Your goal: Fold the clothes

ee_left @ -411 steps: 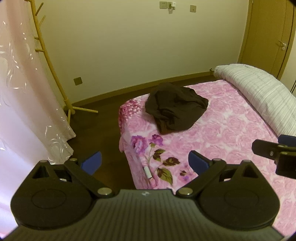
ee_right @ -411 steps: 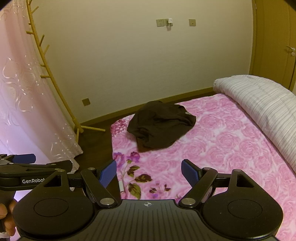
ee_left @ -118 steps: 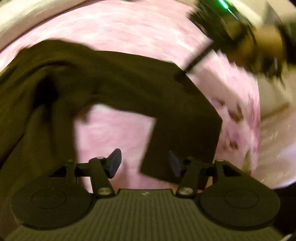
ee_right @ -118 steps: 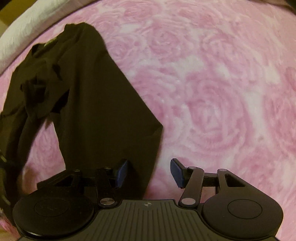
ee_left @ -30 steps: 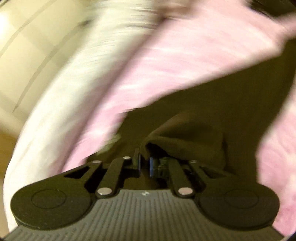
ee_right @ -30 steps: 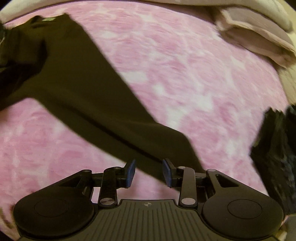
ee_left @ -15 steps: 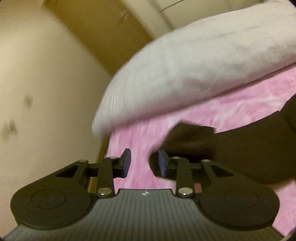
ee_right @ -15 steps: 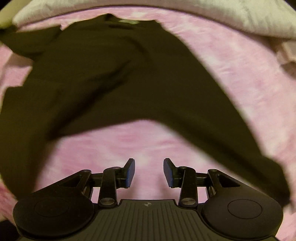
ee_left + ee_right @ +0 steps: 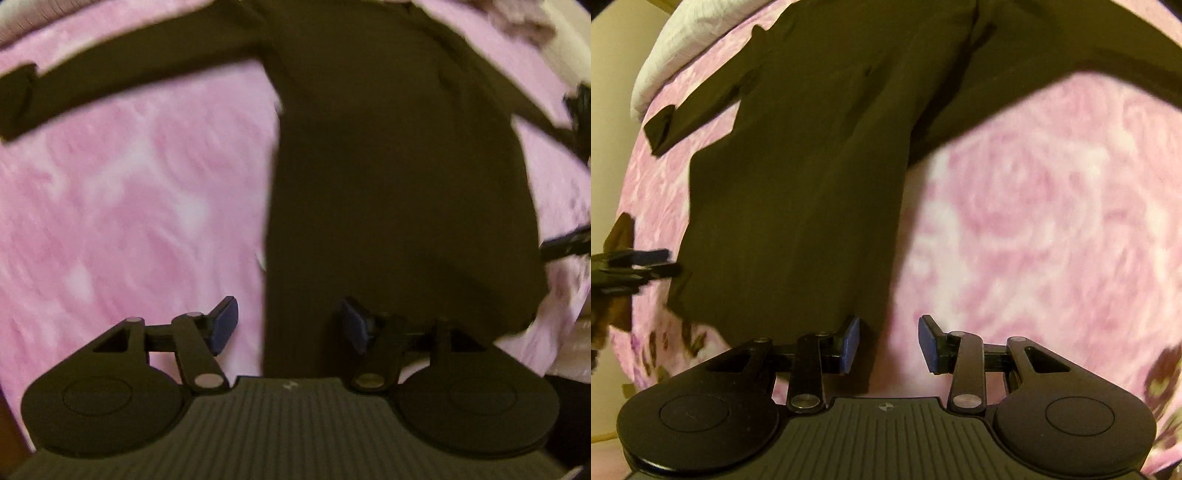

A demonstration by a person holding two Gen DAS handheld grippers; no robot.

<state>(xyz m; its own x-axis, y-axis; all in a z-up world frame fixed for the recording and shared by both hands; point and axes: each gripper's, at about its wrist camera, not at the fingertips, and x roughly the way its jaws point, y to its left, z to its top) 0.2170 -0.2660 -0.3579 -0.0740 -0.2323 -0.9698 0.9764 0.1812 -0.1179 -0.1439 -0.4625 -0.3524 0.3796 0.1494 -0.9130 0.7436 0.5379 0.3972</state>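
Both grippers have swung down over the bed, and now the dark shirt (image 9: 388, 166) lies spread out flat on the pink rose blanket (image 9: 129, 184), not bunched up like before. From the left wrist view, one long sleeve (image 9: 129, 70) reaches out to ten o'clock and the body runs from twelve o'clock down to six. The left gripper (image 9: 290, 326) has just been opening; its blue pads (image 9: 223, 325) stand apart, with the shirt's left edge lying under the gap, not pinched. At three o'clock the other tool pokes in. From the right wrist view, the right gripper (image 9: 888, 345) is apart too, holding nothing, and the shirt's bottom corner sits right by its left pad. A white quilt (image 9: 665, 51) shows at eleven o'clock.
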